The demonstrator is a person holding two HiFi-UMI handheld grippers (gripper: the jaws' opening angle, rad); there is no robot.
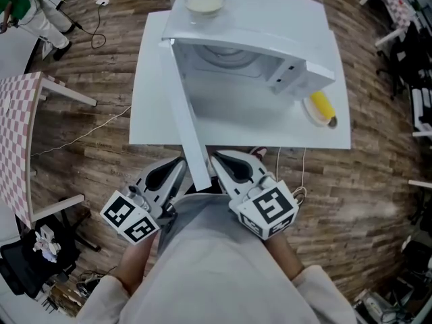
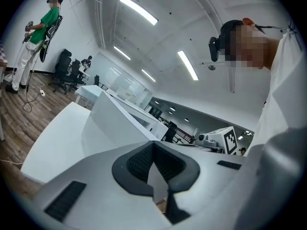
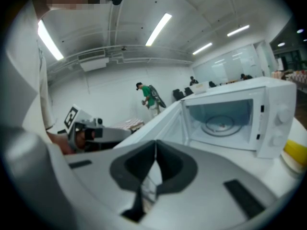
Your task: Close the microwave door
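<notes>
The microwave (image 1: 270,52) is sitting on a white table (image 1: 150,106), with its door (image 1: 184,117) swinging wide open toward the person. The free edge of the door is reaching past the near edge of the table and ending between the two grippers. The left gripper (image 1: 175,166) is hanging just left of that edge and the right gripper (image 1: 221,159) just right of it; whether either one is touching the door cannot be told. In the left gripper view the jaws are resting together at their tips, with nothing held between them. In the right gripper view the jaws are likewise meeting tip to tip and gripping nothing, while the open cavity and its glass turntable (image 3: 223,122) are showing beyond them to the right. A bowl (image 1: 204,1) is standing on the far part of the microwave's top. A small plate (image 1: 316,115) carrying something yellow is lying on the table just right of the microwave. A checkered table (image 1: 17,140) is standing well apart on the left.
</notes>
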